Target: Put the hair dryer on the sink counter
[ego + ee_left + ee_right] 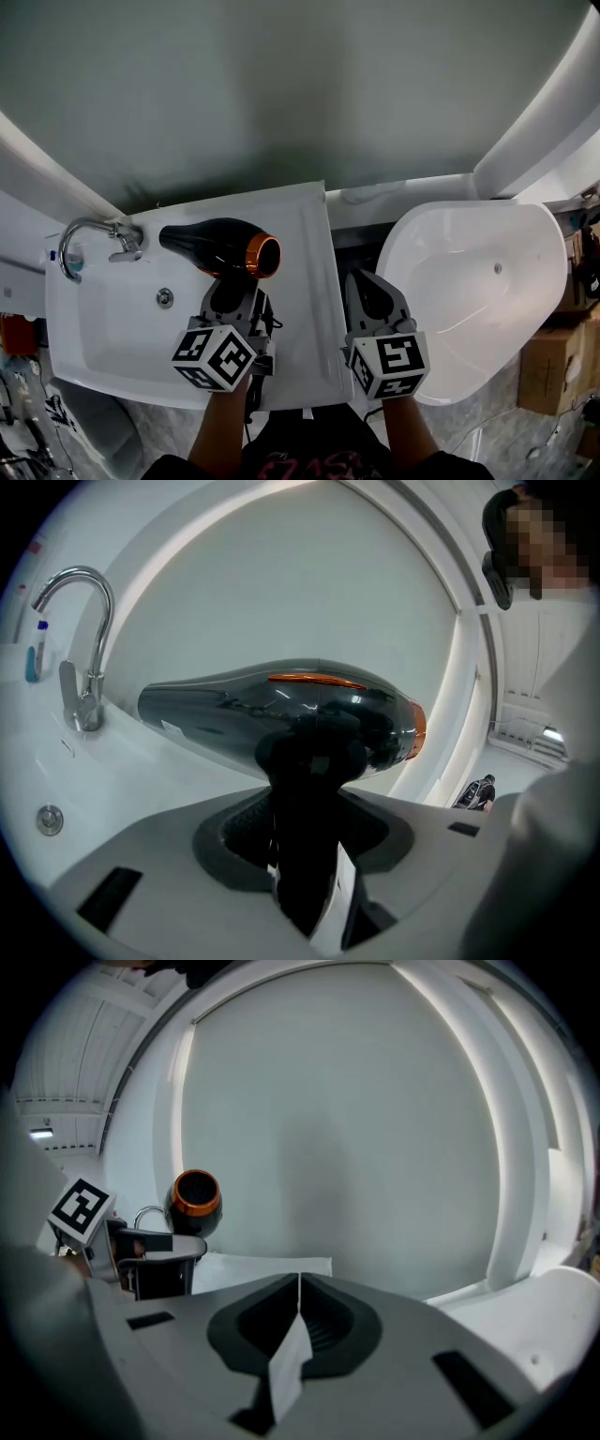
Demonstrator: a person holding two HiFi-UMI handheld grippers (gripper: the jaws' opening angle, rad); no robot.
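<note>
A black hair dryer (220,246) with an orange ring round its nozzle lies level, nozzle to the right, over the back of the white sink (305,281). My left gripper (232,296) is shut on its black handle; in the left gripper view the handle fills the gap between the jaws (305,817) under the glossy body (281,710). Whether the dryer touches the sink I cannot tell. My right gripper (371,292) is shut and empty, hanging over the gap between sink and bathtub. Its own view shows the jaws (298,1286) meeting and the dryer's nozzle (195,1202) at left.
A chrome faucet (89,239) stands at the sink's back left, with the drain (165,298) in the basin. A white bathtub (469,281) sits to the right. A grey wall runs behind. Cardboard boxes (548,366) lie on the floor at far right.
</note>
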